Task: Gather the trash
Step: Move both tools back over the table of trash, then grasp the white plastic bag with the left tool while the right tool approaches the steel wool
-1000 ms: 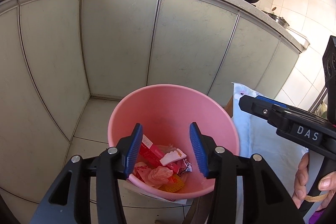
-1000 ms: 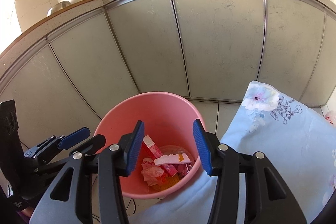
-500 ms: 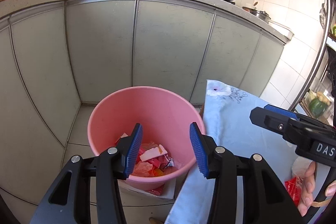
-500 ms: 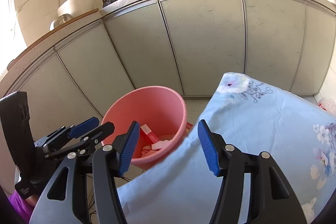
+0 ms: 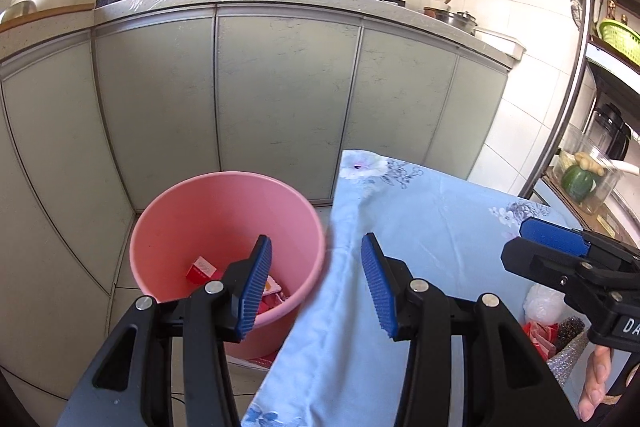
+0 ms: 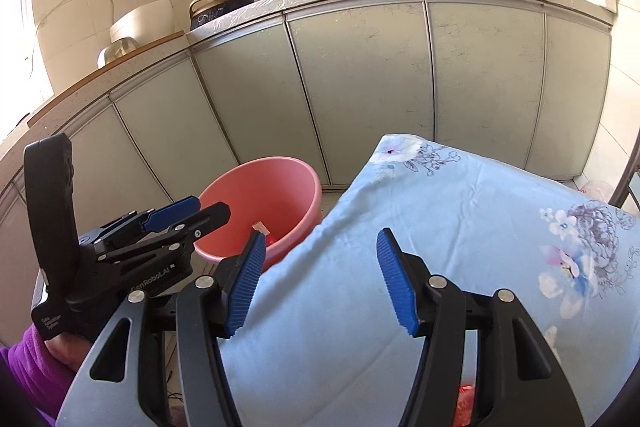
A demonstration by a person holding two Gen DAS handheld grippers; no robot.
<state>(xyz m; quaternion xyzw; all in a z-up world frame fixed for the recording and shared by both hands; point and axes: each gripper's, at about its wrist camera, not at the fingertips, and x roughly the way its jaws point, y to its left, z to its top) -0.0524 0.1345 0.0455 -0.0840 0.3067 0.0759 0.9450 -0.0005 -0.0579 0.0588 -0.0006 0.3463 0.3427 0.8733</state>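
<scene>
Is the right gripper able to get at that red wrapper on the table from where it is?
Probably yes. The right gripper is open and empty above the blue floral cloth. The red wrapper lies on the cloth beside a white bag and a scouring ball, with nothing covering it.

Round pink plastic bucket (image 5: 224, 211) stands upright on the tiled floor, close in front of the pale grey cabinet doors and touching the hanging edge of the light blue floral cloth; in the right wrist view the same bucket (image 6: 280, 187) sits left of that cloth. Inside, at the bottom: small red carton with white label (image 5: 201, 269) lying tilted against the wall, plus red and white wrappers (image 5: 272, 293), partly hidden. On the cloth-covered surface, right edge of left wrist view: crumpled white plastic bag (image 5: 542, 303), red wrapper pieces (image 5: 540, 335), dark bristly scrubber (image 5: 568, 331) clustered together
</scene>
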